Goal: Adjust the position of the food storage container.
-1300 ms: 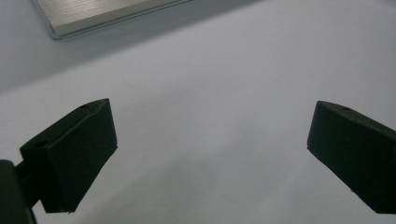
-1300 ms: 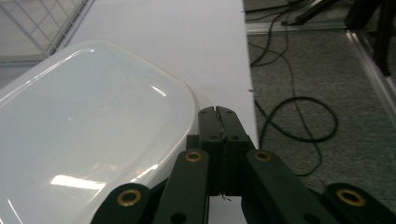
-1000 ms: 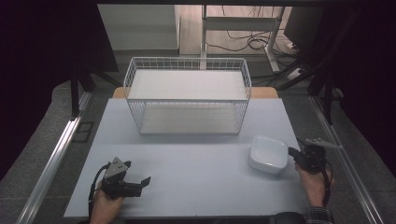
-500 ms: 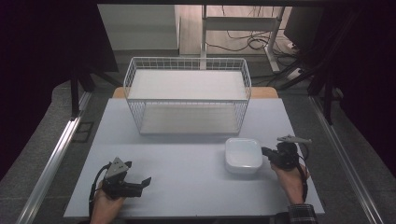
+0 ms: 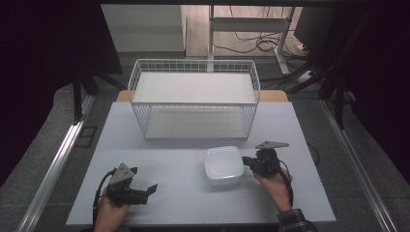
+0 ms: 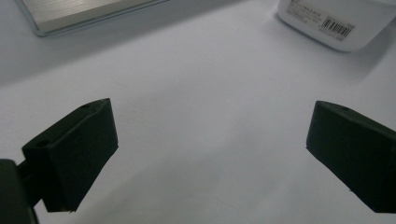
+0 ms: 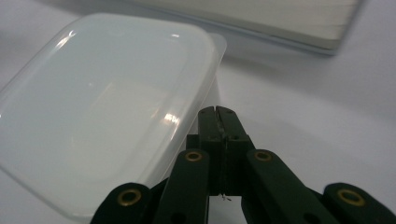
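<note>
A white, lidded plastic container (image 5: 223, 165) sits on the white table (image 5: 164, 150) in front of the wire basket. My right gripper (image 5: 245, 161) is at its right side, held in a hand. In the right gripper view the jaws are pressed together, and the gripper (image 7: 217, 111) lies against the wall of the container (image 7: 102, 107), just under its rim, with nothing visible between them. My left gripper (image 5: 145, 180) rests at the near left of the table with its jaws wide apart. In its own view the left gripper (image 6: 210, 154) has bare table between its jaws, and the container (image 6: 327, 23) shows a barcode label farther off.
A white wire basket (image 5: 193, 63) stands across the far middle of the table, and its base (image 6: 93, 14) is at the top left of the left gripper view. Bare table lies between the two hands. Metal rails run along both sides of the table, with cables beyond it.
My right gripper has moved left across the table, and the container has slid left ahead of it. The left gripper has stayed put.
</note>
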A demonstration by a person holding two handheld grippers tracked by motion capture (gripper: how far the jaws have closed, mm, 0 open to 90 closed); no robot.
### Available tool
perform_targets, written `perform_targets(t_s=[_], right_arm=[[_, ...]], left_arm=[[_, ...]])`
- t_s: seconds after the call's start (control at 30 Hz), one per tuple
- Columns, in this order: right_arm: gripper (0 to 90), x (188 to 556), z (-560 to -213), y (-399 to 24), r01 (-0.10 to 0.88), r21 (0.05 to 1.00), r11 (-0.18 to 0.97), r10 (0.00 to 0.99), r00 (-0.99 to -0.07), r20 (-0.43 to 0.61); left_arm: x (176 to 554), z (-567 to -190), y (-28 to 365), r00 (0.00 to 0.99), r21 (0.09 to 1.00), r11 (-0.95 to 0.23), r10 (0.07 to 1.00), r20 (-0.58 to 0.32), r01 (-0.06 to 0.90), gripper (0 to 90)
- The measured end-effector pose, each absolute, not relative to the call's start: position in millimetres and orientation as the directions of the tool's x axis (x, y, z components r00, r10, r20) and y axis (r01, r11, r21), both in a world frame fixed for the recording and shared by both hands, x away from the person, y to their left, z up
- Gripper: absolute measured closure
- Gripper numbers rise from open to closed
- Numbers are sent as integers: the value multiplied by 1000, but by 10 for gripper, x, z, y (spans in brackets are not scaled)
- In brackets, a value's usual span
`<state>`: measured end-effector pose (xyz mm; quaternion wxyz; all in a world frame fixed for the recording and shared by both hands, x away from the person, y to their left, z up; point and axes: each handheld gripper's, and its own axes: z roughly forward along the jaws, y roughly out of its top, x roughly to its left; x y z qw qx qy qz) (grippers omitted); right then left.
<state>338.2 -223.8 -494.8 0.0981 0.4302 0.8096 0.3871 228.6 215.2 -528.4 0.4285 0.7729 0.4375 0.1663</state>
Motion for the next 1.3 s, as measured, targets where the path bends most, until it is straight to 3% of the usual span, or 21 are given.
perform_targets(t_s=[0.33,0.63,0.73,0.77,0.8,0.83,0.87,1.0,1.03,1.07,1.1,1.13,1.17,1.3], right_arm=[[896,3190,-5009,-1774,584,696,417,679,-710,189],[861,3129,-5013,-1743,544,703,457,671,-730,129],[776,3098,-4960,-1817,517,726,453,676,-730,98],[701,3065,-4935,-1856,484,743,463,674,-736,59],[701,3065,-4935,-1856,484,743,463,674,-736,59],[623,3034,-4916,-1894,457,752,474,670,-741,28],[623,3034,-4916,-1894,457,752,474,670,-741,28],[448,2992,-4891,-1976,443,755,484,657,-754,21],[364,2966,-4892,-2030,433,753,495,651,-759,8],[364,2966,-4892,-2030,433,753,495,651,-759,8],[262,2946,-4893,-2085,420,752,507,643,-765,-7],[262,2946,-4893,-2085,420,752,507,643,-765,-7],[176,2933,-4904,-2131,410,758,507,647,-762,-21],[107,2952,-4932,-2165,419,757,501,649,-761,-9]], left_arm=[[2285,-5284,2147,570,804,-261,813,-115,534,17],[2287,-5295,2118,592,793,-279,797,-124,541,25],[2290,-5300,2100,604,789,-291,787,-124,541,30],[2289,-5301,2094,608,787,-294,784,-125,542,31],[2288,-5303,2088,610,786,-297,782,-125,542,31],[2288,-5303,2081,614,784,-301,779,-126,542,31],[2288,-5303,2081,614,784,-301,779,-126,542,32],[2289,-5303,2084,618,781,-301,775,-134,547,33],[2286,-5303,2088,618,781,-297,774,-140,549,33],[2286,-5303,2088,618,781,-297,774,-140,549,33],[2286,-5303,2091,618,781,-295,773,-143,550,32],[2286,-5304,2092,617,781,-294,773,-143,550,32],[2286,-5305,2092,617,782,-294,773,-144,550,32],[2287,-5308,2087,619,782,-298,773,-138,547,32]])
